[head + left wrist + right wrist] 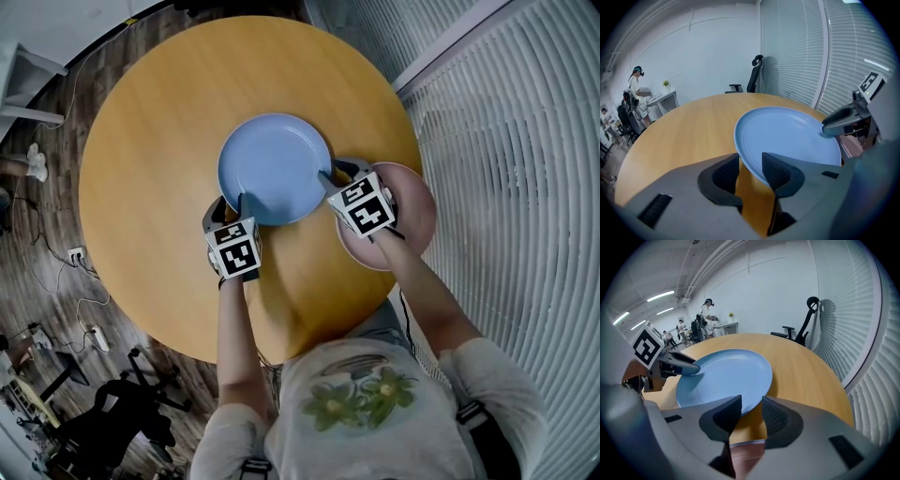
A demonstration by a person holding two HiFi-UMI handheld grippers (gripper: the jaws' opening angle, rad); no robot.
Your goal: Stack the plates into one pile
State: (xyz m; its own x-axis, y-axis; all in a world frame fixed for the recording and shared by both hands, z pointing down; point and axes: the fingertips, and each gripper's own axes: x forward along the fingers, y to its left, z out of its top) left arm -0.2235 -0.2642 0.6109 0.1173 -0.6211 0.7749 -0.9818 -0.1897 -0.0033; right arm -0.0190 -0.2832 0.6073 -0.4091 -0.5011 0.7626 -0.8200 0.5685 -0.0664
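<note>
A blue plate (275, 164) lies in the middle of the round wooden table (150, 169). My left gripper (228, 202) is at its near-left rim, with the rim between the pads (776, 171) and a gap still showing. My right gripper (336, 172) straddles the plate's right rim the same way, jaws wide. In the left gripper view the blue plate (787, 136) fills the middle, and the left gripper (751, 171) brackets its edge. The right gripper (751, 411) brackets the blue plate (724, 376) too. A pink plate (417, 211) lies under my right hand near the table's right edge.
White slatted blinds (525, 187) run along the right, close to the table's edge. A black office chair (804, 326) stands beyond the far side. Cables and a power strip (89, 333) lie on the floor at the left. People stand at desks far back (708, 315).
</note>
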